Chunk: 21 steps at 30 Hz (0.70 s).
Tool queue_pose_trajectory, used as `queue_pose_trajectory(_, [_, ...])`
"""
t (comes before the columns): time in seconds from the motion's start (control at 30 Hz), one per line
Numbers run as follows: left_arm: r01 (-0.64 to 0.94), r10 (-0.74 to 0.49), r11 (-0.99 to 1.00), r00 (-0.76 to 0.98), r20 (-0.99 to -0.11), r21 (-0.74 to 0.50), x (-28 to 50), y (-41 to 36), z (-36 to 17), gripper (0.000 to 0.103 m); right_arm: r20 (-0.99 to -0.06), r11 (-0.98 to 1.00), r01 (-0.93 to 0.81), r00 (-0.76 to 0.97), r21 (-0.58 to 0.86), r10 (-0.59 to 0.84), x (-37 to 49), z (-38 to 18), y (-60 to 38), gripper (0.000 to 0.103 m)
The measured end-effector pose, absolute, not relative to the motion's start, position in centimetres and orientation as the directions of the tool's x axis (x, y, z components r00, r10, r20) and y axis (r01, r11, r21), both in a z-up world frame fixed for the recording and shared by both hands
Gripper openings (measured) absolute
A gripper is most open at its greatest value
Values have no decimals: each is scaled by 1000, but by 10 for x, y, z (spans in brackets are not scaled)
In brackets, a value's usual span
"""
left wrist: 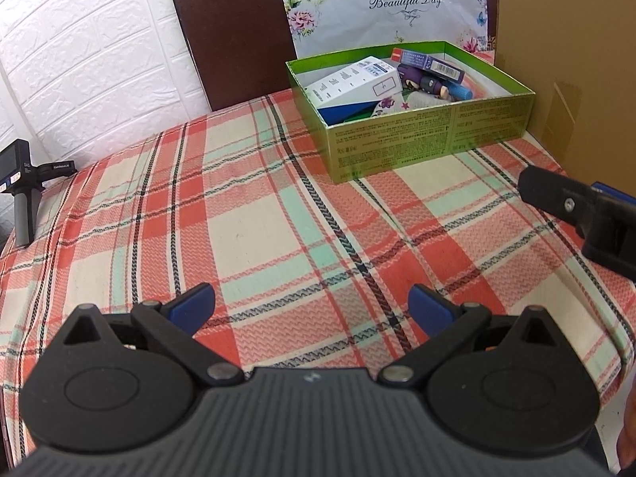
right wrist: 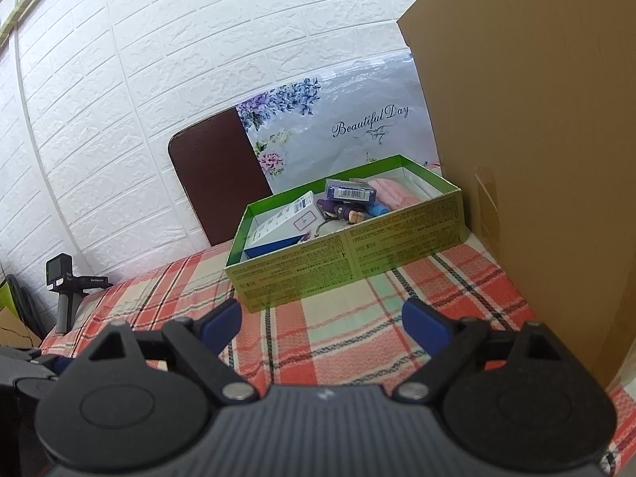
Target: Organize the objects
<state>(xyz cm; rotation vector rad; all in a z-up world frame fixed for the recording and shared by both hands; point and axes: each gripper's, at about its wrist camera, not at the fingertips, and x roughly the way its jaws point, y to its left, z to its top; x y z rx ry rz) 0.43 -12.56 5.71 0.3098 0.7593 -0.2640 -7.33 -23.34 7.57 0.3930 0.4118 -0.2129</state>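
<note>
A green cardboard box (left wrist: pixel 437 139) (right wrist: pixel 349 258) stands at the far side of the plaid-covered table. Inside it lie a white and blue carton (left wrist: pixel 353 87) (right wrist: pixel 286 222), a purple packet (left wrist: pixel 437 65) (right wrist: pixel 349 190), a small purple figure (left wrist: pixel 427 85) (right wrist: pixel 342 210) and a blue tube (left wrist: pixel 461 93). My left gripper (left wrist: pixel 312 304) hovers open over bare cloth, well short of the box. My right gripper (right wrist: pixel 322 316) stands wide open with nothing between its fingers, just in front of the box. One black finger of the right gripper (left wrist: pixel 576 206) shows at the right edge of the left wrist view.
A tall brown cardboard panel (left wrist: pixel 568 47) (right wrist: pixel 536 159) stands right of the box. Behind the table are a dark red chair back (left wrist: pixel 234 35) (right wrist: pixel 214 171) and a flowered bag (left wrist: pixel 381 4) (right wrist: pixel 342 135). A black handheld device (left wrist: pixel 24 187) (right wrist: pixel 63 290) stands at the table's left edge.
</note>
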Motion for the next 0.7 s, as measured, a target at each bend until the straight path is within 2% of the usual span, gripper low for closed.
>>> queue_pose_trajectory(0.7, [363, -141, 919, 667, -732, 153, 9, -125, 51, 103, -433, 903, 282, 893, 323, -124, -70, 70, -233, 92])
